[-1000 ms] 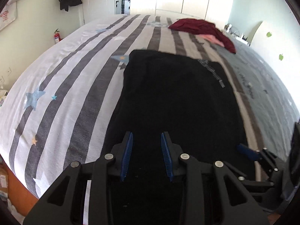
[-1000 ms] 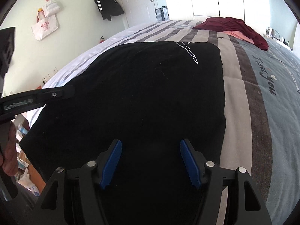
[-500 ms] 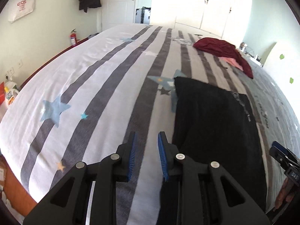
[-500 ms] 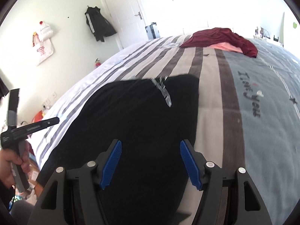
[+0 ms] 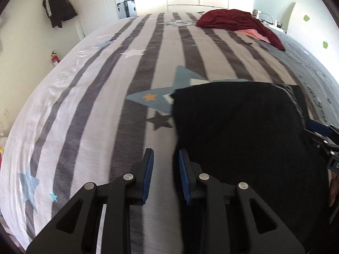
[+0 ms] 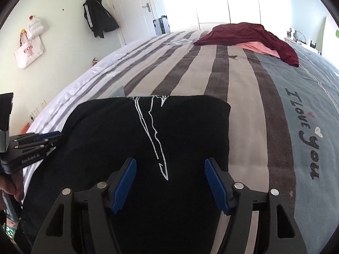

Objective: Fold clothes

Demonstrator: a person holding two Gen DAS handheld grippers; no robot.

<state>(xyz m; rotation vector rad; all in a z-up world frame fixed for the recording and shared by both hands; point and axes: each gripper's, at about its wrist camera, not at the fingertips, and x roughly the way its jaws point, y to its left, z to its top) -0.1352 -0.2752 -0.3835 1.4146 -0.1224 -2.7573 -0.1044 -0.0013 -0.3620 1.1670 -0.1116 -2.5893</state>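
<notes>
Near edge of black garment (image 6: 180, 131) cut off below both frames. It lies folded, white line print on top, under released right fingers (image 6: 170, 185); left fingers (image 5: 164, 176) empty, just beside its edge.

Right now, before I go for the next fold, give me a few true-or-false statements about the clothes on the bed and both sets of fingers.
1. The black garment lies folded on the bed. True.
2. The right gripper is clamped on the black garment. False: its fingers stand apart, nothing between them.
3. A dark red garment lies at the far end. True.
4. The left gripper holds cloth. False: only striped cover shows between its fingers.
5. The pink garment lies on top of the red one. False: it peeks out beneath.
</notes>
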